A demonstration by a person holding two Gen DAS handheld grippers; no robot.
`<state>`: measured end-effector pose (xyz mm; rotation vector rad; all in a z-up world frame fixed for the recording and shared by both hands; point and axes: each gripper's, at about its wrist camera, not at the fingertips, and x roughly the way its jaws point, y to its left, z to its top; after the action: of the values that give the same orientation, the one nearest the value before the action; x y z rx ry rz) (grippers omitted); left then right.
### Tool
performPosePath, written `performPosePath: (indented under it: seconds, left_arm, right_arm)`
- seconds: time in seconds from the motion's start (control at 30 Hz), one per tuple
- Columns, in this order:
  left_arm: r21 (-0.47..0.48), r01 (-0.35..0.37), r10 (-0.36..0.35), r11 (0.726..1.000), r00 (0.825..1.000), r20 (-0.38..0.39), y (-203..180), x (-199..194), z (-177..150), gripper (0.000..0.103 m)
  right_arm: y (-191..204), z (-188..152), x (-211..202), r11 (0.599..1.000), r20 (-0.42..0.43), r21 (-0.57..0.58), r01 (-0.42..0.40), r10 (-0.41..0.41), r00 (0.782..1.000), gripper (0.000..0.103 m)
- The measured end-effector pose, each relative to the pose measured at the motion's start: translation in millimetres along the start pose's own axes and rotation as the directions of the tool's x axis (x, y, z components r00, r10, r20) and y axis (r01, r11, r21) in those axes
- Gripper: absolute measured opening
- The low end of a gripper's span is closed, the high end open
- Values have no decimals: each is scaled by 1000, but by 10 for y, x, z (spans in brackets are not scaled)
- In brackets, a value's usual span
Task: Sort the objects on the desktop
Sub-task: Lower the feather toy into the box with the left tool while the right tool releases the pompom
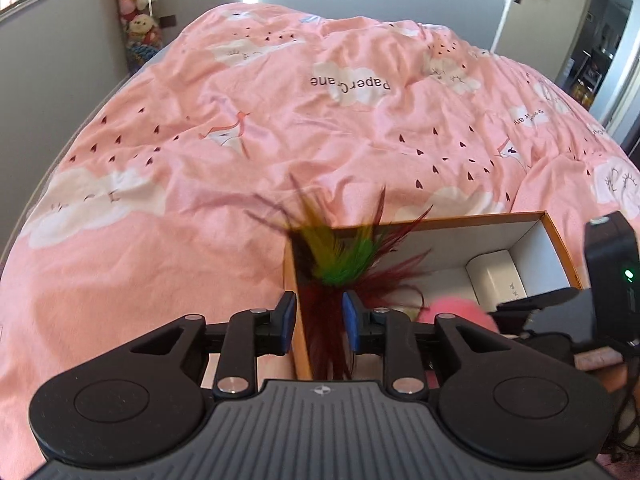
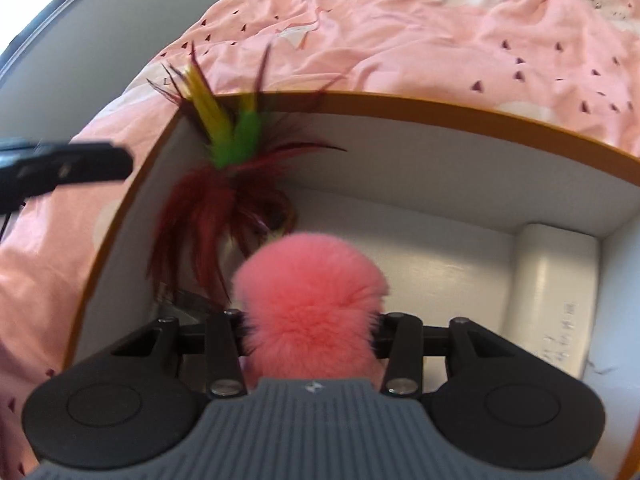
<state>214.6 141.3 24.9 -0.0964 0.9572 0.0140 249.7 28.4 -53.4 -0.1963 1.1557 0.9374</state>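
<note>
Both wrist views close, looking forward and down across the bed, sharing the box and feathers.

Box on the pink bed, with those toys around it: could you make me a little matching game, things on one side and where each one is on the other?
Things:
1. feather toy
2. pink pompom
3. white case
4. cardboard box

Places:
a. lying inside the box at its right end
b. resting on the pink bedspread
c. between the fingers of the right gripper
d. between the blue pads of the left gripper, at the box's left wall

Pairs: 1-d, 2-c, 3-a, 4-b
</note>
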Motion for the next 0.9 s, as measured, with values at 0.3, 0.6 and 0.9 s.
performPosePath:
  seconds: [0.3,0.6,0.9]
  left_arm:
    - [-55,8,-11,998,999,-50,142,4,-277,29]
    - [-75,61,-66,995,995,-73,146,43,-398,29]
    - [-77,72,-80,994,992,-100,123,88,-477,26]
  right_arm:
    - [84,137,210,994,-14,58,-90,91,996,52]
    - [-64,67,-65,992,2,90,-88,88,996,59]
    - [-143,-60,-21,979,-26,148,-137,143,989,26]
